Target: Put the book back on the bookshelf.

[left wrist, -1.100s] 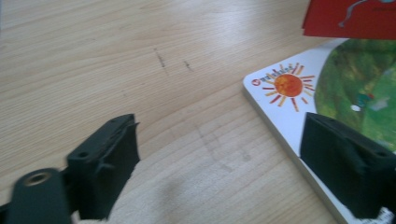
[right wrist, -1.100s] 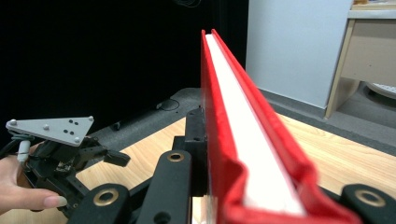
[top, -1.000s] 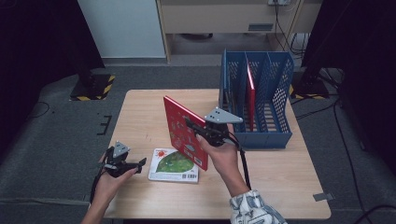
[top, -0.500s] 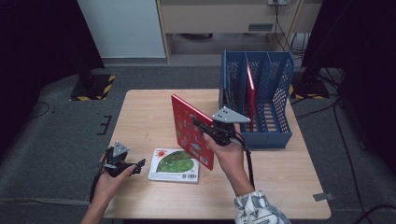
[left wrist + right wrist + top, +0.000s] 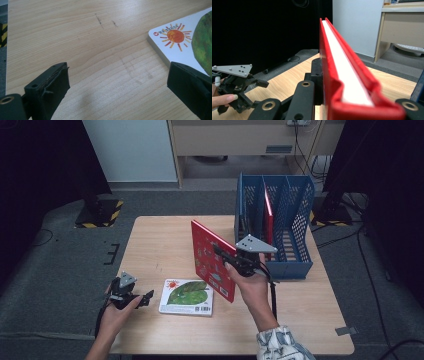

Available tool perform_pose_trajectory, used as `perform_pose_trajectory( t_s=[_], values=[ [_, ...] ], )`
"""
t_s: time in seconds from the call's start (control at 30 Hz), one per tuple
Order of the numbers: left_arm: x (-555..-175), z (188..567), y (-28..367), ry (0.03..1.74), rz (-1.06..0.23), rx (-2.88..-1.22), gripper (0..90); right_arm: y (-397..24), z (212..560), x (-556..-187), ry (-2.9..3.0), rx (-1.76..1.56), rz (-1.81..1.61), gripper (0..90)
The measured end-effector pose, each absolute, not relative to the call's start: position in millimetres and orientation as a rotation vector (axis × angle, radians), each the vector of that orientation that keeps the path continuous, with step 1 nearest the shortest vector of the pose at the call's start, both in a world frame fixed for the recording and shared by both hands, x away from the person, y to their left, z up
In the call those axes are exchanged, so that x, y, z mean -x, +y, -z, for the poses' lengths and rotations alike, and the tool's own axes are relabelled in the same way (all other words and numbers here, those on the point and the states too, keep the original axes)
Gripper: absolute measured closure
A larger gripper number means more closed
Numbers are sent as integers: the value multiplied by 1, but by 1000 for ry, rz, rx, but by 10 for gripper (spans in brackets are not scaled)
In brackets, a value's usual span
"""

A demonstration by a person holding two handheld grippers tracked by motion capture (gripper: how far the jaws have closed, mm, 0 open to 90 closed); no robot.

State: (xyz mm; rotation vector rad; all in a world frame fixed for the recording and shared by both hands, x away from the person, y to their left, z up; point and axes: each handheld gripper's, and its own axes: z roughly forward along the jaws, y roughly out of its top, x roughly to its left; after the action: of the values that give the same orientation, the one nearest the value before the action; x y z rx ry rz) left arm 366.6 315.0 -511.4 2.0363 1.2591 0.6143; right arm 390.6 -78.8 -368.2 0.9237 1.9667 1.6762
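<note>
My right gripper is shut on a red book, held upright above the middle of the table. In the right gripper view the red book stands edge-on between the jaws, its white pages showing. A second book with a green leaf and a sun on its cover lies flat on the table. My left gripper stands open just left of it, low over the wood. The left gripper view shows the leaf book's corner beside the right-hand jaw, with bare table between the jaws.
A blue slotted file rack stands at the table's right back, with a red book upright in one slot. The wooden table has bare room at its left and back. Dark floor surrounds it.
My right gripper has carried the red book a little to the right, toward the blue rack. The left gripper and the leaf book have stayed put.
</note>
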Motion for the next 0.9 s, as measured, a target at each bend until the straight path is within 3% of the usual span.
perform_pose_trajectory(
  t_s=[0.9],
  values=[
    [-368,514,318,1268,-621,-2062,35,-119,369,-372,1934,-955,-1654,797]
  ],
)
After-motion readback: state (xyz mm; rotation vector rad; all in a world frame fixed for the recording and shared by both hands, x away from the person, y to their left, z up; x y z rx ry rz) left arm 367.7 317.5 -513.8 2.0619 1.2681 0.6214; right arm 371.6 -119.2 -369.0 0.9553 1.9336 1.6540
